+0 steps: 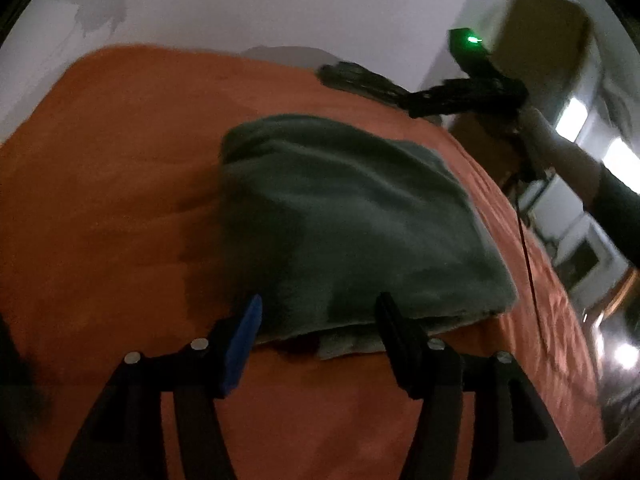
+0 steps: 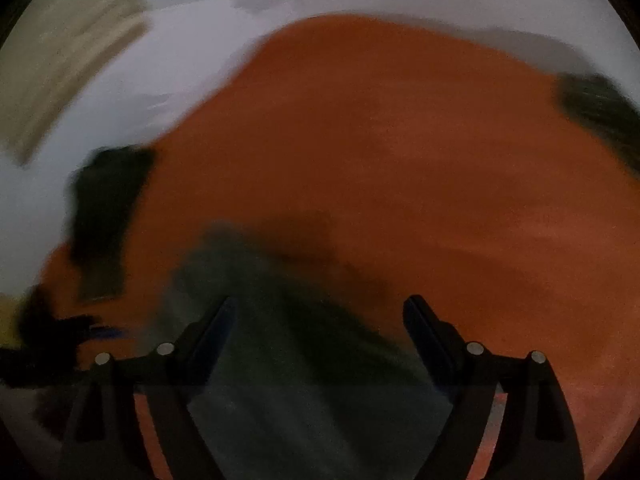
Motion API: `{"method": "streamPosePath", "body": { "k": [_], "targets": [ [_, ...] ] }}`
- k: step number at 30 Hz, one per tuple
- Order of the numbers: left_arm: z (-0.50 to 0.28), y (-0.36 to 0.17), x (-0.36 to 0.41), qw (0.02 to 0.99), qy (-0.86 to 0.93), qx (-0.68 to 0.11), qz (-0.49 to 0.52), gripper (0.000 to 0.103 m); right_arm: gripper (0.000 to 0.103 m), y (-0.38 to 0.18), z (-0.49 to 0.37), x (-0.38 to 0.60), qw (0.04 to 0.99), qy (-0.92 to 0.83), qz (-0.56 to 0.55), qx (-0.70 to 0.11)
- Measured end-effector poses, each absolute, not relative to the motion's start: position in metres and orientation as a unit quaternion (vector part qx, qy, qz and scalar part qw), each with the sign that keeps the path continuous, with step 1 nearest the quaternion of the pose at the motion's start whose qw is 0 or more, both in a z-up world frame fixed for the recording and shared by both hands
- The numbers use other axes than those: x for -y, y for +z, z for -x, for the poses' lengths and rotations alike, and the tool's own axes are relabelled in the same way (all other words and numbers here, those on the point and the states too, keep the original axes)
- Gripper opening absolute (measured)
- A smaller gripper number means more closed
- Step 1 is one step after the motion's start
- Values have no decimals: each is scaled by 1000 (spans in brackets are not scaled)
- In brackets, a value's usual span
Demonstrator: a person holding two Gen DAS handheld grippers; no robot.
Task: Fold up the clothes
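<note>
A soft, fleecy grey-green garment is lying folded into a layered rectangle on the orange bedspread, toward its right edge. The left gripper is hovering spread and empty at the near hem; the right gripper, blurred, is gaping over it. Squaring up or setting aside both seem plausible.

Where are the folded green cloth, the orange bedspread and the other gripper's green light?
folded green cloth (image 1: 352,216): left wrist view, middle of its top layer.
orange bedspread (image 1: 120,200): left wrist view, bare stretch left of the cloth.
green light (image 1: 472,39): left wrist view, the lit spot.
</note>
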State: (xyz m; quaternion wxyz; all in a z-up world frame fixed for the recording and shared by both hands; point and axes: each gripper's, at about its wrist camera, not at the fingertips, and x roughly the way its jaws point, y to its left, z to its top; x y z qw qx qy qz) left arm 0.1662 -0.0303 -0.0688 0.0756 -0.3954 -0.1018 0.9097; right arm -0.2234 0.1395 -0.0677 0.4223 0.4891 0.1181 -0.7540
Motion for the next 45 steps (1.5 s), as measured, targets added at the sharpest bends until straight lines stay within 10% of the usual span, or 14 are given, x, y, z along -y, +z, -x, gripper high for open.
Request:
{"method": "streamPosePath", "body": {
  "k": [4, 6, 8, 9, 19, 22, 23, 28, 32, 33, 34, 37, 43, 45],
  "targets": [
    [-136, -89, 7, 41, 899, 42, 433, 63, 80, -89, 220, -144, 427, -741, -499, -139],
    [-128, -94, 3, 33, 899, 43, 434, 44, 78, -103, 213, -137, 445, -724, -501, -160],
    [-124, -94, 2, 24, 899, 39, 436, 8, 13, -122, 200, -124, 430, -724, -483, -241],
    [-124, -93, 4, 25, 899, 43, 435, 7, 9, -123, 197, -119, 421, -734, -465, -260],
    [-142, -121, 4, 17, 877, 61, 477, 0, 7, -128, 250, -157, 399, -764, -503, -64],
    [-147, -99, 15, 35, 885, 105, 452, 0, 34, -147, 258, -159, 401, -742, -537, -17],
    [-149, -85, 21, 43, 892, 122, 434, 3, 56, -140, 252, -168, 402, -749, -527, -1],
    [-136, -38, 34, 48, 914, 113, 386, 53, 79, -110, 223, -221, 373, -799, -468, 64],
    [-92, -43, 40, 47, 902, 147, 403, 65, 77, -133, 202, -233, 310, -813, -491, 54],
    [-90, -50, 43, 42, 896, 154, 414, 69, 68, -146, 204, -232, 295, -809, -505, 57],
    [-77, -63, 41, 30, 882, 157, 444, 77, 35, -159, 207, -230, 281, -804, -520, 61],
    [-66, -97, 41, 8, 860, 154, 486, 77, 20, -168, 211, -237, 271, -804, -513, 128],
    [-81, -118, 25, -9, 873, 124, 472, 71, 23, -165, 219, -246, 292, -797, -504, 162],
    [-81, -119, 27, -7, 872, 134, 471, 71, 45, -174, 229, -254, 297, -765, -537, 197]
  ]
}}
